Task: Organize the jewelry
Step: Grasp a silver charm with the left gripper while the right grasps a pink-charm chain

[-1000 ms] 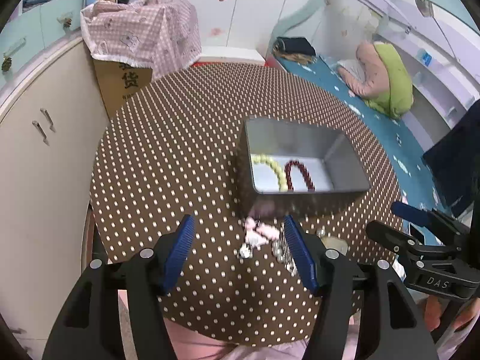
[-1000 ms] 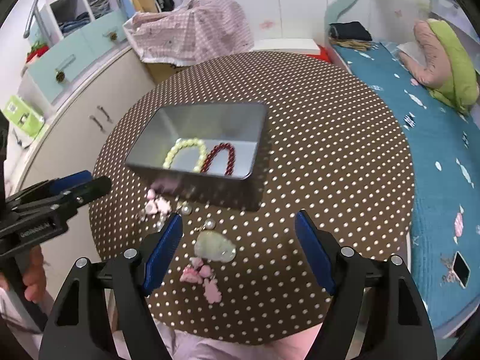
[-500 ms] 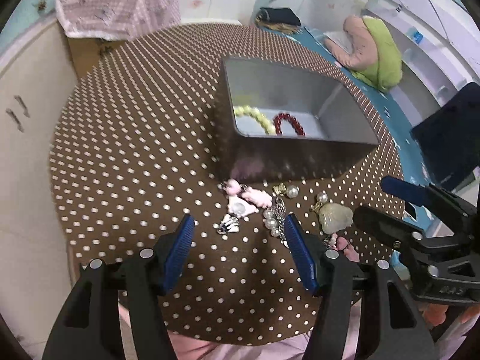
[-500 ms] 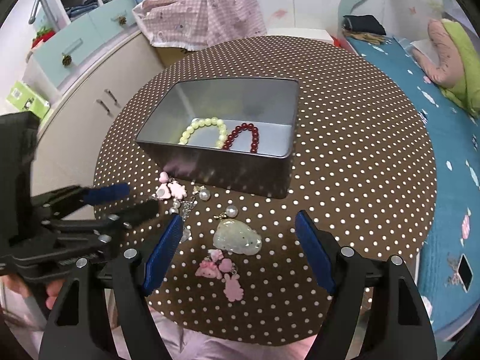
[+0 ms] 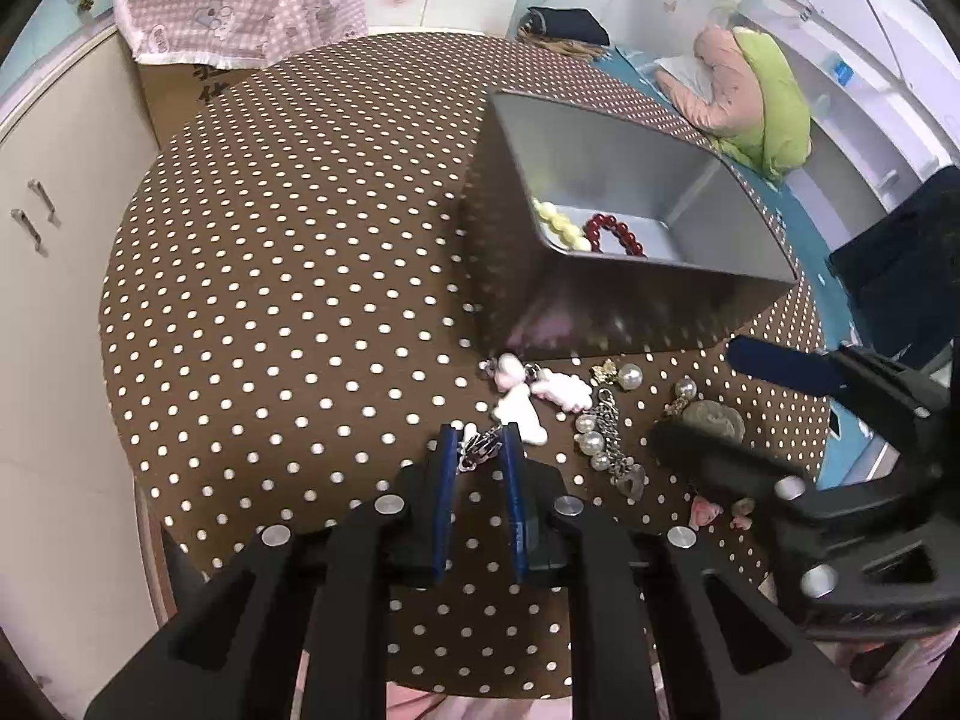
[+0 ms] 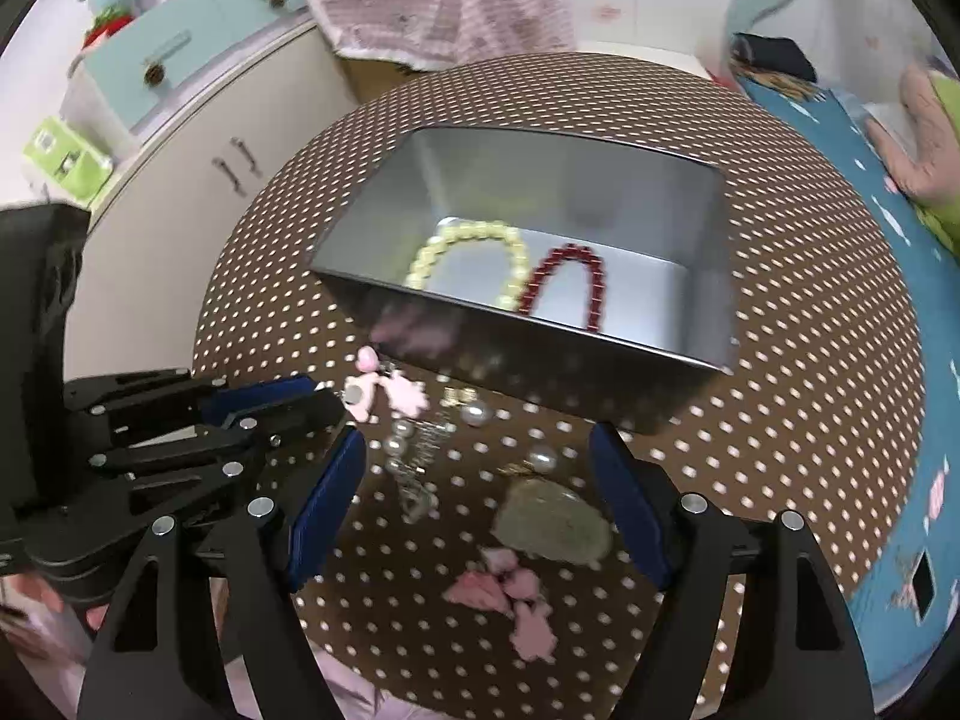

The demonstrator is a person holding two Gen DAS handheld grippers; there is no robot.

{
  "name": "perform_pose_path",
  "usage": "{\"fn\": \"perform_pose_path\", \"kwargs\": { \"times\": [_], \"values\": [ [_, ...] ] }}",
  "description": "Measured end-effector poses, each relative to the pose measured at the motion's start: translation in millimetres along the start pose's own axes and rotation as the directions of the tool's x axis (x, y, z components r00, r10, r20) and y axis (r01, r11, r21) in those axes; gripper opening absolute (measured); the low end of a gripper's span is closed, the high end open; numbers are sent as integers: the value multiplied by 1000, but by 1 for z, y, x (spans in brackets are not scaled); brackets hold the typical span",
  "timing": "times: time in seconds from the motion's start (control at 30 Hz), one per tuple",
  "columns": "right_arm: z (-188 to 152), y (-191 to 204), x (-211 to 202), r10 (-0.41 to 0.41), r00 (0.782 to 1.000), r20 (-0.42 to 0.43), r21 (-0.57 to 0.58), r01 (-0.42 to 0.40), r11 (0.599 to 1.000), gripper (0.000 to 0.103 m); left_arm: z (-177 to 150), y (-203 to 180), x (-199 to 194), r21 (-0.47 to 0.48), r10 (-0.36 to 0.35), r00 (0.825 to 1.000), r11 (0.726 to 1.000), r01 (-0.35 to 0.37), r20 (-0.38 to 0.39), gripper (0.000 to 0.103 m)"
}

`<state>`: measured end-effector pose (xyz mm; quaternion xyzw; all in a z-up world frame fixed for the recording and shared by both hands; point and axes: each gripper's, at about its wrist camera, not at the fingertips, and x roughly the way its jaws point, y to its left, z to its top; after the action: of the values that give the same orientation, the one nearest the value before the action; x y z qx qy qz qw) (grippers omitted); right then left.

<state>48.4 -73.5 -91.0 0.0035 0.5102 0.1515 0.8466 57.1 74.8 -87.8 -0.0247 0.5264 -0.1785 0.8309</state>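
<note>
My left gripper (image 5: 480, 447) is shut on a small silver charm (image 5: 480, 450) that hangs on a pink and white trinket (image 5: 522, 402) lying on the table. A metal tin (image 5: 654, 312) stands behind it and holds a yellow bead bracelet (image 6: 462, 258) and a red bead bracelet (image 6: 570, 282). In front of the tin lie a pearl chain (image 5: 606, 438), loose pearls (image 5: 630, 375) and a green stone pendant (image 6: 552, 522). My right gripper (image 6: 480, 510) is open above the pendant and the pearl chain (image 6: 408, 456). The left gripper also shows in the right wrist view (image 6: 312, 399).
The round table (image 5: 288, 276) has a brown cloth with white dots. A pink trinket (image 6: 510, 594) lies near its front edge. White cabinets (image 5: 48, 228) stand at the left, a covered box (image 5: 240, 6) at the back, a bed (image 6: 888, 192) at the right.
My left gripper has moved down and forward and has closed on the silver charm. My right gripper has come lower over the pendant and stays open.
</note>
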Motion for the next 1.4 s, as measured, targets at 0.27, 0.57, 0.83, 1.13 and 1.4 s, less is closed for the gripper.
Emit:
{"fn": "perform_pose_path", "kwargs": {
  "times": [0.27,0.57,0.83,1.13,1.4],
  "values": [
    [9,27,28,20,998,-62,-74,-25,997,47,-2,25,-21,-33,-15,999,999,16,44,14],
    [16,47,43,-53,997,-55,-162,44,986,32,0,35,-23,-52,-19,998,998,21,52,14],
    [9,39,36,-63,996,-60,-140,55,989,27,2,32,-21,-55,-34,998,998,37,51,14],
    [5,29,16,-61,998,-22,-97,58,994,27,3,28,-25,-47,-41,997,998,44,66,14],
    [2,23,-3,-55,998,20,-80,56,995,27,7,16,-39,-25,-37,994,999,40,105,14]
  ]
}}
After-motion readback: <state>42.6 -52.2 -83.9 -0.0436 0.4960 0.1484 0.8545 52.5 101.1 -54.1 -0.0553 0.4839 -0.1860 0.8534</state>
